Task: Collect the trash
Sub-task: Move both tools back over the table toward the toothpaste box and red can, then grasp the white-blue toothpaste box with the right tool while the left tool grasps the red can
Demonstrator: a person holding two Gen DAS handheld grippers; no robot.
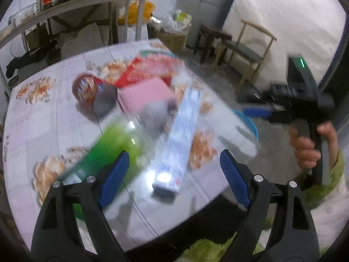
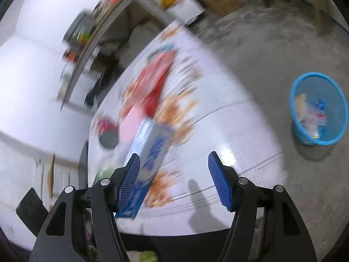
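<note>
Trash lies on a round table with a flowered cloth [image 1: 43, 113]: a green bottle [image 1: 113, 144], a long blue-and-white box [image 1: 181, 135], a pink box [image 1: 146, 96], a red can [image 1: 93, 91] on its side and a red packet [image 1: 139, 72]. My left gripper [image 1: 174, 152] hovers open over the long box and the bottle, holding nothing. My right gripper [image 2: 174, 154] is open and empty above the table's near edge, with the long box [image 2: 152, 148] by its left finger. A blue basket [image 2: 318, 109] on the floor holds some trash.
A person's hand in a green sleeve [image 1: 309, 146] holds the right gripper [image 1: 257, 111] beside the table. A blurred white thing [image 1: 235, 135] partly hides the basket rim [image 1: 250, 122]. A loaded shelf [image 1: 76, 4], chairs [image 1: 246, 50] and a box of bags [image 1: 174, 35] stand behind.
</note>
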